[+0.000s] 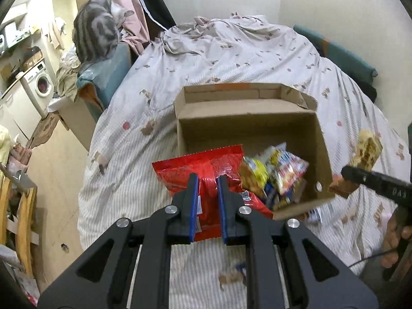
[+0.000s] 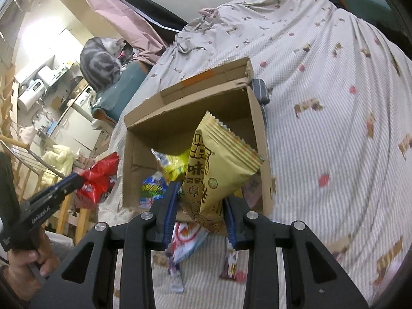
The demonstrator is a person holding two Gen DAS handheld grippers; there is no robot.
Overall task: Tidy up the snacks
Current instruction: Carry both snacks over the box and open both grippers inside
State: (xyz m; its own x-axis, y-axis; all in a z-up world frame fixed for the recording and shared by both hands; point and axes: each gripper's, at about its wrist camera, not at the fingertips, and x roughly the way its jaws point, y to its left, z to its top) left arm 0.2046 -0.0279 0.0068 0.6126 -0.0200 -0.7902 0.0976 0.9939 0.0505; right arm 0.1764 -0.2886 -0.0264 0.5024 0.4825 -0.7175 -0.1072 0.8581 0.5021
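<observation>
Left gripper (image 1: 208,188) jaws narrow, pinching red bag (image 1: 206,170) at the cardboard box's (image 1: 257,128) 7 o'clock edge; right gripper (image 2: 202,200) jaws clamp yellow packet (image 2: 221,164) above its 6 o'clock rim. Box sits on bed (image 1: 231,59). Carry both past the rim, lower, then release into free space at 12 o'clock.

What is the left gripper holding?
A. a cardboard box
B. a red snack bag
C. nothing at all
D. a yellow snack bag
B: the left gripper is shut on the red bag, lifted beside the box; the yellow bag is in the right gripper.
</observation>
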